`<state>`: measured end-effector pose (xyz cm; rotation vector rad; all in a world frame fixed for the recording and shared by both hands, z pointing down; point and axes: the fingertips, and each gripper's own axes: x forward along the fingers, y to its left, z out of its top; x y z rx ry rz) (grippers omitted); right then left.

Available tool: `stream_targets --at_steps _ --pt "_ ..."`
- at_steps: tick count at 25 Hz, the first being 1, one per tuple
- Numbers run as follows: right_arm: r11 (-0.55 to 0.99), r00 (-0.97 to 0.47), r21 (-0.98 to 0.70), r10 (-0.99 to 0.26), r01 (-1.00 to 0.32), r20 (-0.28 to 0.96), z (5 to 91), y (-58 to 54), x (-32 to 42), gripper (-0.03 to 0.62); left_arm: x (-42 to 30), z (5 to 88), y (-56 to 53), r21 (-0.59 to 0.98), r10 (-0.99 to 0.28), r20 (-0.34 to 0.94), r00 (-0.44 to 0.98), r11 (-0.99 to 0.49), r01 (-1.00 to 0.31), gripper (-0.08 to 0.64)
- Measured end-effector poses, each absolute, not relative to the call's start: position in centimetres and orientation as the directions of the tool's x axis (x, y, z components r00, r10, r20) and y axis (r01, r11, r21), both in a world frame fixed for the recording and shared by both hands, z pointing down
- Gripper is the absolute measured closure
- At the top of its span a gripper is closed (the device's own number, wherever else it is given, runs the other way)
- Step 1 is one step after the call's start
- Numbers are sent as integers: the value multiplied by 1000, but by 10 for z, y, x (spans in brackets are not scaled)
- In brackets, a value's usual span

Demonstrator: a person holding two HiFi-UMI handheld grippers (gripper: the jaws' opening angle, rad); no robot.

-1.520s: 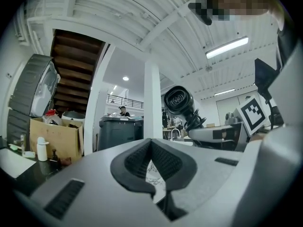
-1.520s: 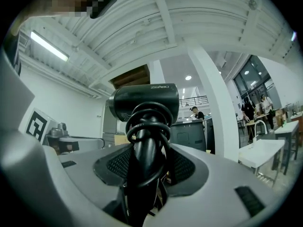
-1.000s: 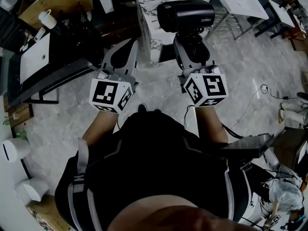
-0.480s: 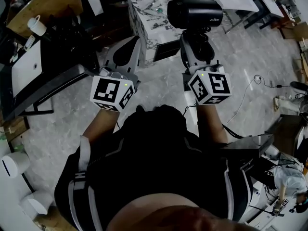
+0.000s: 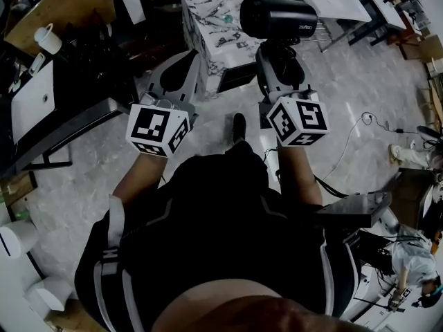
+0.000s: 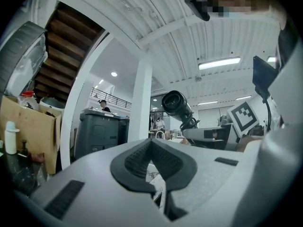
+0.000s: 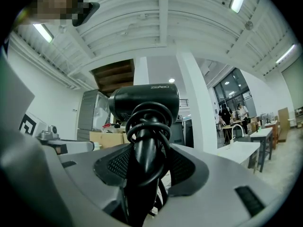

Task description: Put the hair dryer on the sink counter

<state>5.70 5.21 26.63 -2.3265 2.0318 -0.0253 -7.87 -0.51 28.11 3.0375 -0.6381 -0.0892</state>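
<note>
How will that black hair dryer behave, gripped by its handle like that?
Probably top-heavy: the hair dryer carries its bulky barrel past the right tongs, so it may tip when set down. The cord coiled round the handle looks springy and could slip loose.

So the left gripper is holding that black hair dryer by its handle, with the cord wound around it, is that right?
No: the right gripper holds the black hair dryer by its handle, cord wound around it, as the right gripper view shows. The left gripper is shut and empty.
</note>
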Motion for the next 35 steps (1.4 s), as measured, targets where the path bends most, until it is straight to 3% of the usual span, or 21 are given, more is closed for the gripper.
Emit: stream_targets --at_steps 10,23,35 --pt "-77 77 -41 -997 -996 -11 283 -5 128 368 -14 290 -50 -6 -486 -14 874 -874 -486 558" --pt "80 -82 -42 -996 -996 46 306 -96 233 368 106 320 -127 56 -540 71 839 -838 -544 558" --pt "255 -258 -40 -949 -966 180 363 -163 305 368 167 356 -196 70 -699 143 701 -699 -711 558"
